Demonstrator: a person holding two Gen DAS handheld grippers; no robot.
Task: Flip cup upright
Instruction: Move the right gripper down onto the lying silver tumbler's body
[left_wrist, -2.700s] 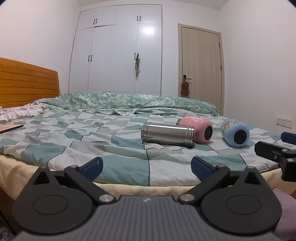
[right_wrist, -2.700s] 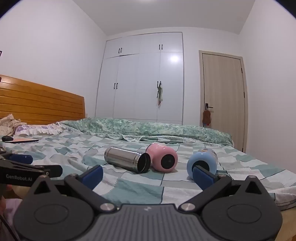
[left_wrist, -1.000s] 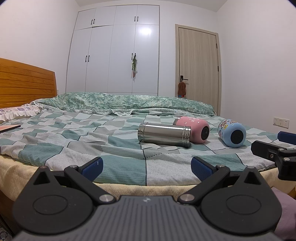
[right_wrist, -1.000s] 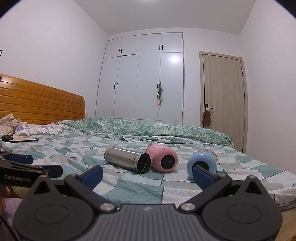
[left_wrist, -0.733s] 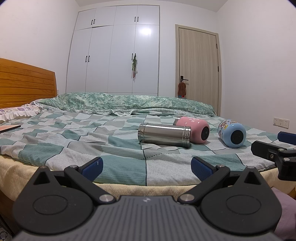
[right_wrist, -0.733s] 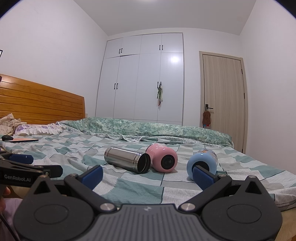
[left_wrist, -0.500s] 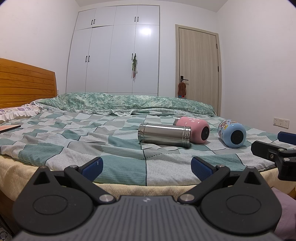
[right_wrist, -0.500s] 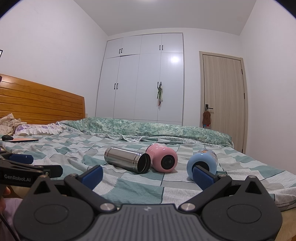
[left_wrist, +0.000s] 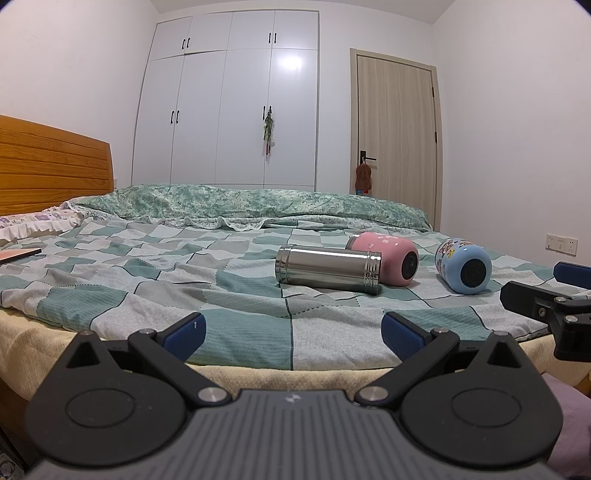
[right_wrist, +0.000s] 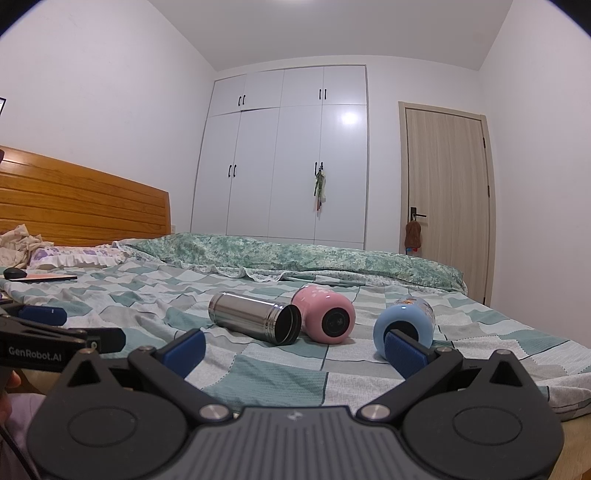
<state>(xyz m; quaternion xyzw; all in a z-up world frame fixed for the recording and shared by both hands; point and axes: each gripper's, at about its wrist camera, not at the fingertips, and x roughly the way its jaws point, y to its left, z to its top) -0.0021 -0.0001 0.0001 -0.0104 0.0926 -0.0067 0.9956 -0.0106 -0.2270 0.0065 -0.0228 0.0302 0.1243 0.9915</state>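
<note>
Nothing has shifted since earlier: both views match. Left gripper (left_wrist: 291, 328) and right gripper (right_wrist: 293, 347) hover spread apart, empty, before the checked green bedspread (left_wrist: 166, 273). On it lie the steel cylindrical cup (right_wrist: 255, 323), touching the pink rounded cup (right_wrist: 325, 319), and the blue cartoon-printed cup (left_wrist: 463, 266) apart.

3 cups on their sides: steel cup (left_wrist: 328, 265), pink cup (left_wrist: 384, 257), blue cup (left_wrist: 463, 264), 1 bed (left_wrist: 147, 280), 1 wardrobe (left_wrist: 236, 103), 1 door (left_wrist: 397, 144), 2 tools: left tool (left_wrist: 291, 328), right tool (right_wrist: 293, 347)
</note>
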